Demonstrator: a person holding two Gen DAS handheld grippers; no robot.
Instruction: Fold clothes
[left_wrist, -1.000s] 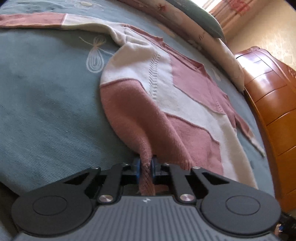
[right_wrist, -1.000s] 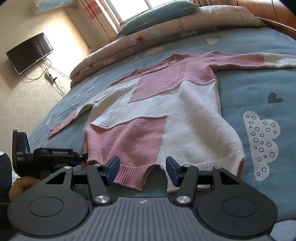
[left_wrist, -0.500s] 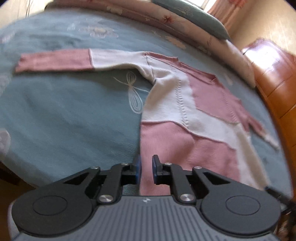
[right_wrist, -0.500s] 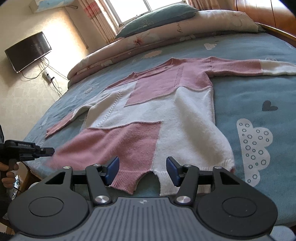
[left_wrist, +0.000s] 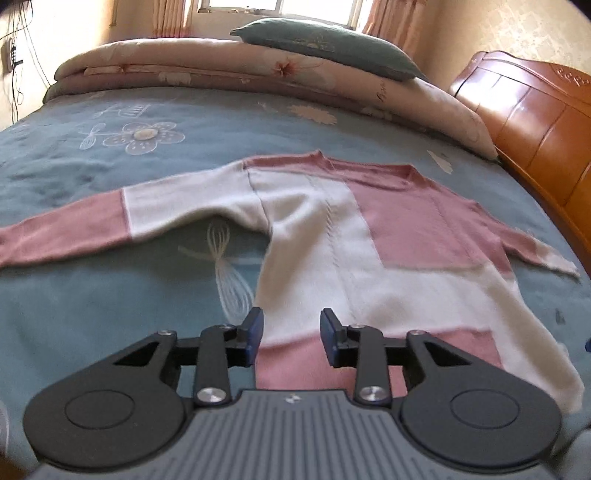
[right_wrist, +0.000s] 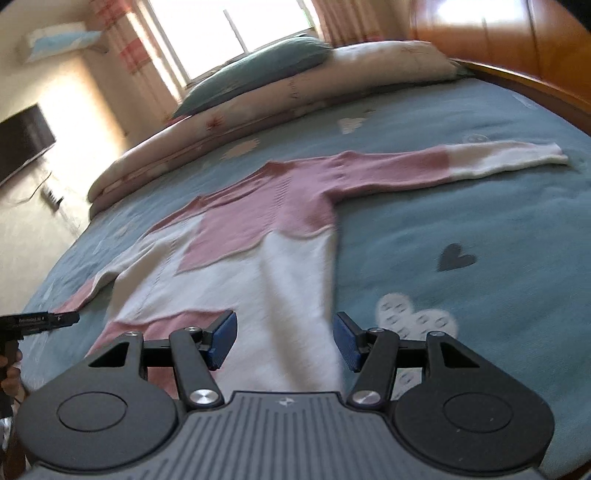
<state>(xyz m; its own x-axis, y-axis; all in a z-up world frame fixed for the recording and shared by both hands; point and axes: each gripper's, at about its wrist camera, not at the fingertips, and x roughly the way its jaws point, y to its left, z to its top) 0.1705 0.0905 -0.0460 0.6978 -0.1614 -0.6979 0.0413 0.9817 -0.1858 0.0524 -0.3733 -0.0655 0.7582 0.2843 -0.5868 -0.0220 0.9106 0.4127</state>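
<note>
The left wrist view looks from low over the near edge of the bed (left_wrist: 74, 306), along the fingers of the left gripper (left_wrist: 291, 332) toward the pillow (left_wrist: 325, 48) and window, close above the hem of the sweater (left_wrist: 332, 240). The right wrist view sits just as low behind the right gripper (right_wrist: 284, 338), angled toward the television (right_wrist: 22, 144) (its edges are blurred). Both share the sweater, the pillow and the wooden headboard (left_wrist: 535, 122).
</note>
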